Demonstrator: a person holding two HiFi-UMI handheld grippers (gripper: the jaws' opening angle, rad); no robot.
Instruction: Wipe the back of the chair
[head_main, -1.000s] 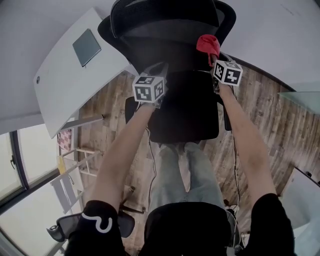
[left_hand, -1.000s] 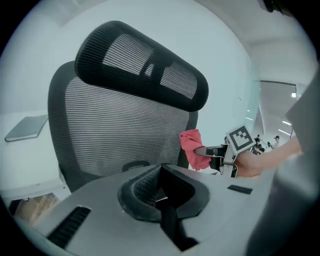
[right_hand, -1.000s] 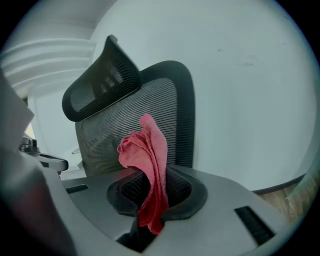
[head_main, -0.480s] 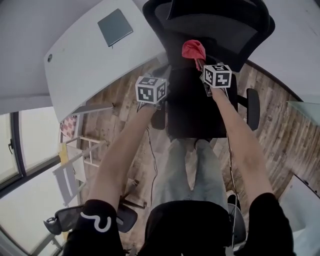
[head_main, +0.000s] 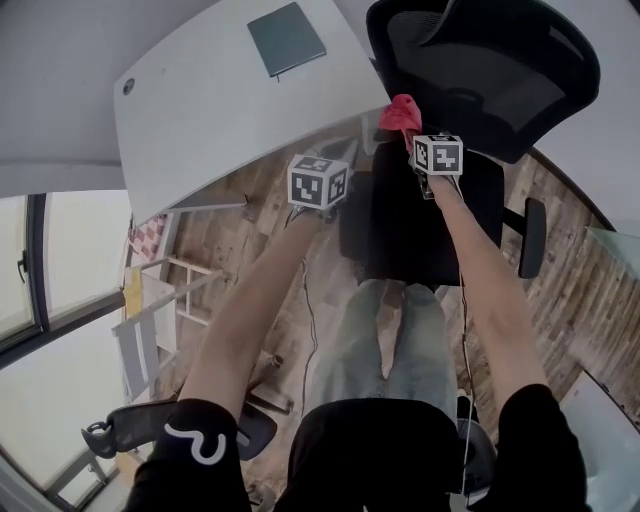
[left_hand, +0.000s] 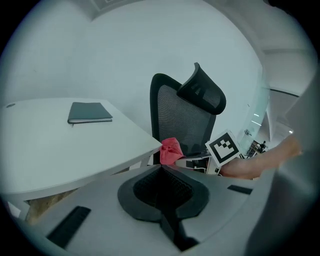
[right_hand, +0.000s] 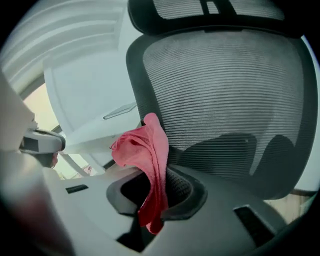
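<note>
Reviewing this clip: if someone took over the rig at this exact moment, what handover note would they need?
Right gripper: shut on the red cloth, which is held up at the chair backrest, near the mesh edge on the desk side. Contact can't be confirmed.
Left gripper: shut, empty, hovering by the desk's edge, off the chair.
Done: cloth gripped and at the chair.
Left: wipe the backrest; no wiping is evident yet.

Bright even daylight, pale windows at left, strong fisheye bending at edges, claw foregrounds softly blurred
</note>
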